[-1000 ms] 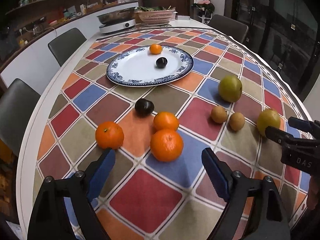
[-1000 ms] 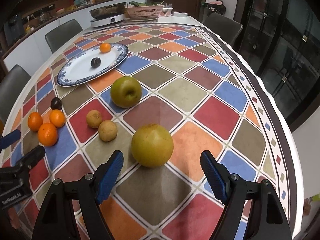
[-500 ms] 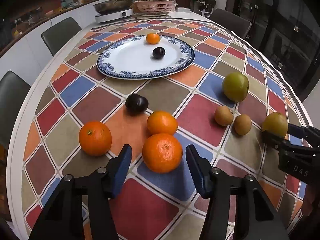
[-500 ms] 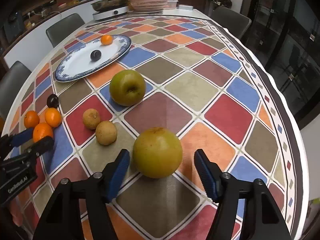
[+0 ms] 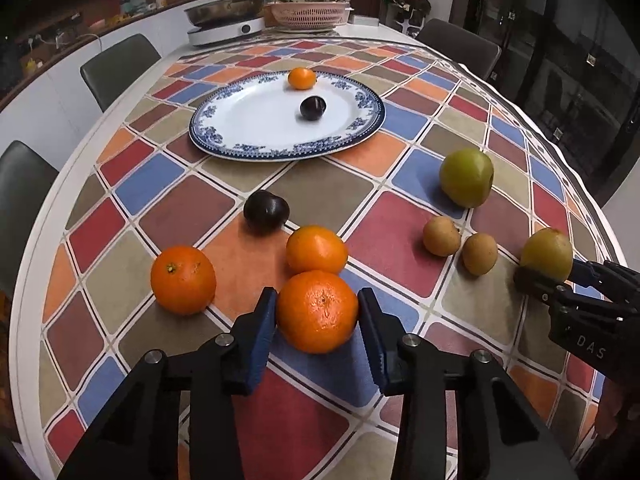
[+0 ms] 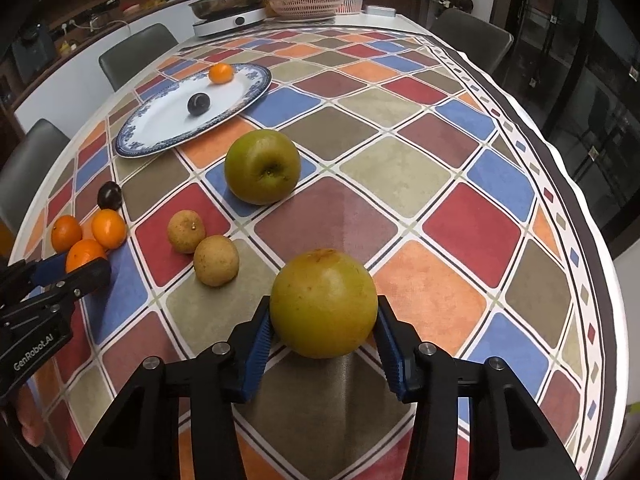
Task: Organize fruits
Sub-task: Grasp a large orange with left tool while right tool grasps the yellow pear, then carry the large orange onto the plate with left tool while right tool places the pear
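In the left wrist view my left gripper [image 5: 317, 296] has its jaws closing on a large orange [image 5: 317, 316] that rests on the checkered cloth, and both blue pads touch its sides. My right gripper [image 6: 323, 308] is closing the same way on a yellow-green pear [image 6: 323, 280], pads against it. Two more oranges [image 5: 183, 279] [image 5: 317, 249] and a dark plum [image 5: 266, 212] lie just beyond the left gripper. A green apple [image 6: 262, 166] and two small brown fruits [image 6: 186, 231] [image 6: 216, 260] sit between the grippers. The blue-rimmed plate [image 5: 240, 120] holds a small orange [image 5: 302, 79] and a plum [image 5: 313, 108].
The oval table's white edge [image 5: 36, 264] curves close on the left, with grey chairs [image 5: 120, 64] beside it. At the far end stand an induction cooker with a pan [image 5: 226, 20] and a pink basket [image 5: 308, 14]. Dark glass doors line the right side.
Both grippers' jaws have narrowed from wide apart until the pads meet the orange and the pear. Both views have tipped slightly closer to the fruit.
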The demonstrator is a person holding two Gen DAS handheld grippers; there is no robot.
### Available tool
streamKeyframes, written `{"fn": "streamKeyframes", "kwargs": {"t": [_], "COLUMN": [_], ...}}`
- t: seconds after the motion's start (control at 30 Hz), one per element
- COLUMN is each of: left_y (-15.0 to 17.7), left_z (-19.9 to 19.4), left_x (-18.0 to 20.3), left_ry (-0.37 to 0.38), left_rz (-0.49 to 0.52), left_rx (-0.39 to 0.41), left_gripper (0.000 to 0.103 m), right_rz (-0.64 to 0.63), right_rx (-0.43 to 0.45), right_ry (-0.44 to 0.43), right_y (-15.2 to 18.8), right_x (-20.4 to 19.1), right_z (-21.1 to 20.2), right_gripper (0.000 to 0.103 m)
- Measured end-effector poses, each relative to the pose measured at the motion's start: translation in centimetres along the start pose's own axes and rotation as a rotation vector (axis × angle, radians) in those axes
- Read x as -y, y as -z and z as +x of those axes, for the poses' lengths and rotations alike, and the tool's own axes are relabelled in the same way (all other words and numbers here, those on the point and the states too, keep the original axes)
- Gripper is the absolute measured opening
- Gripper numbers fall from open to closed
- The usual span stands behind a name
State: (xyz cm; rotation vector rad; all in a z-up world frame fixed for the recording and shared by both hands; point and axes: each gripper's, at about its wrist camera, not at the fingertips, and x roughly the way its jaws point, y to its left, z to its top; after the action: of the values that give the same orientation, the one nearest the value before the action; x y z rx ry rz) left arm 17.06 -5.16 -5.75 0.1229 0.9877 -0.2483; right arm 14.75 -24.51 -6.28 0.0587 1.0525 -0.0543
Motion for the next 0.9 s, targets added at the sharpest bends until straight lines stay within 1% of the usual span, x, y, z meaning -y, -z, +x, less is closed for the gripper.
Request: {"fn": "streamKeyframes", "kwargs": {"t": [0.27, 0.53, 0.9], "left_y": [0.2, 0.2, -1.7], "left_z": [-2.3, -5.4, -9.9], "left_x": [0.1, -0.3, -1.1], "left_ry": [0.028, 0.043, 0.042], "left_rz": [-0.002, -0.009, -0.002], "left_rx": [0.046, 0.111, 0.221], "left_gripper": [0.041, 0.041, 0.04], "right_rz": [-0.015, -0.054, -0.115], "right_rx": [0.049, 0.12, 0.223], "right_ry": [-0.029, -0.096, -0.174], "right_y": [0.1, -0.5, -2.4], "right_x": [-0.3, -1.8, -3.9], "right_z": [-2.0, -5.4, -9.9], "right_gripper": [0.049, 0.049, 0.049]}}
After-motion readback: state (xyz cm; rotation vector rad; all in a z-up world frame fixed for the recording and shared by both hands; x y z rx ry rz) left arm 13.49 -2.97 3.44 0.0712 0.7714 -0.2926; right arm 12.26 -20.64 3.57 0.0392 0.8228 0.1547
